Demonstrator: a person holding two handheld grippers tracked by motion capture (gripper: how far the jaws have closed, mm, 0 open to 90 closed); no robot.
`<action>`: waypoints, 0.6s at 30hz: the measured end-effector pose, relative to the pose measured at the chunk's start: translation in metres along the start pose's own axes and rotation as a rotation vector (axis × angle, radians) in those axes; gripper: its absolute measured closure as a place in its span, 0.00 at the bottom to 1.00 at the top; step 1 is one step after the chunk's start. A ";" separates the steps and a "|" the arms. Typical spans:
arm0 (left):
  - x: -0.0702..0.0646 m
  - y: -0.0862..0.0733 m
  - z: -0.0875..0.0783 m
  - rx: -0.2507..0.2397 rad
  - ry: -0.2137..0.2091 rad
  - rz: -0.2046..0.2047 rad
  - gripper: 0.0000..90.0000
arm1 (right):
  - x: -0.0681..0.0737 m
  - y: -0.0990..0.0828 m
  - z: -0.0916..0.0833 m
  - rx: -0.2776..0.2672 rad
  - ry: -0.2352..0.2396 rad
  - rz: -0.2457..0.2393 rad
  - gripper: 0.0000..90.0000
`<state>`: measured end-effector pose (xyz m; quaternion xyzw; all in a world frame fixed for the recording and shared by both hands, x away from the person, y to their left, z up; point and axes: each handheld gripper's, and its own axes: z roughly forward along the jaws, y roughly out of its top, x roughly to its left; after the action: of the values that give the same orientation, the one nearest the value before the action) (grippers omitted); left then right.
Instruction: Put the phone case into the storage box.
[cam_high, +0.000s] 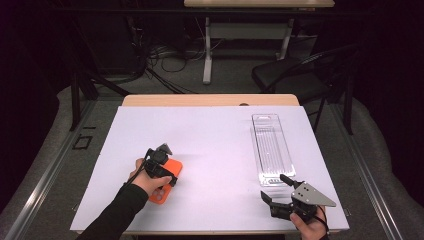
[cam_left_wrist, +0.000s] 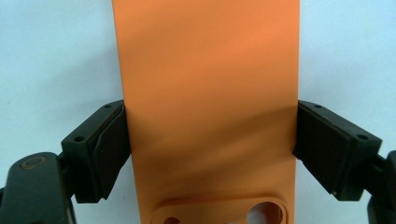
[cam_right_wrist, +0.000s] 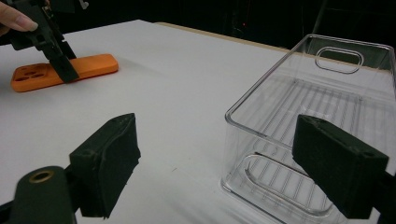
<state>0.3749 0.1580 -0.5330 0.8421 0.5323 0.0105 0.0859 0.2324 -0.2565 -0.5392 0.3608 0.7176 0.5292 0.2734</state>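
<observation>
To lift the orange phone case (cam_high: 165, 182) cleanly, lower left of the high view, the left gripper (cam_high: 161, 161) should squeeze squarely on its long edges; its jaws stand wide, touching both sides. Lower right, the right gripper (cam_high: 278, 191) hangs wide and empty beside the clear plastic bin (cam_high: 272, 147).

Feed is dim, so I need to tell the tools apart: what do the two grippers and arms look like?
Both grippers are black with blocky jaws. The right gripper carries a grey three-cornered plate; the left gripper trails a black cable and has none visible. The left forearm wears a black sleeve.
</observation>
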 end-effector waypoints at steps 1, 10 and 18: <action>0.000 0.000 -0.001 -0.001 -0.001 0.001 0.17 | 0.000 0.000 0.000 0.000 -0.001 -0.002 0.16; 0.002 0.002 -0.011 -0.003 -0.001 0.052 0.17 | 0.000 0.000 0.000 0.000 -0.001 -0.004 0.16; -0.002 0.005 -0.024 -0.027 -0.009 0.120 0.17 | 0.000 0.000 0.000 0.000 -0.001 -0.003 0.16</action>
<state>0.3760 0.1571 -0.5089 0.8714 0.4801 0.0190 0.0991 0.2325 -0.2561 -0.5395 0.3599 0.7181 0.5285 0.2745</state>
